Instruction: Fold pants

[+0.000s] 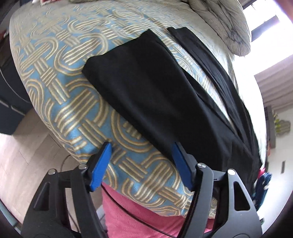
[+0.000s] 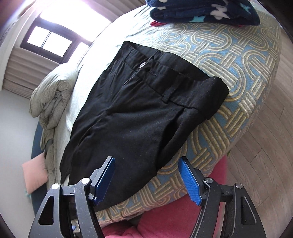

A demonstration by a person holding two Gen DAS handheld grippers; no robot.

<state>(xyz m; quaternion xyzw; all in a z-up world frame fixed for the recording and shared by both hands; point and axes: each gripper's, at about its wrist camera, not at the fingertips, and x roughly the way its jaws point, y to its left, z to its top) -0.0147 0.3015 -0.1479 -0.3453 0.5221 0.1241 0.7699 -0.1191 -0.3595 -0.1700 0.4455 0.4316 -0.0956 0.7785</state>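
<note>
Black pants lie spread flat on a bed with a blue and gold patterned cover. The left wrist view shows the two legs, slightly apart, with their hems at the far end. The right wrist view shows the waistband, a white button and the fly of the pants. My left gripper is open and empty, above the near edge of the bed beside the nearer leg. My right gripper is open and empty, above the upper leg part near the bed edge.
A rumpled grey quilt lies at the far side of the bed. A folded dark blue patterned blanket sits beyond the waistband. A pink cloth is below the bed's near edge. Wooden floor runs beside the bed.
</note>
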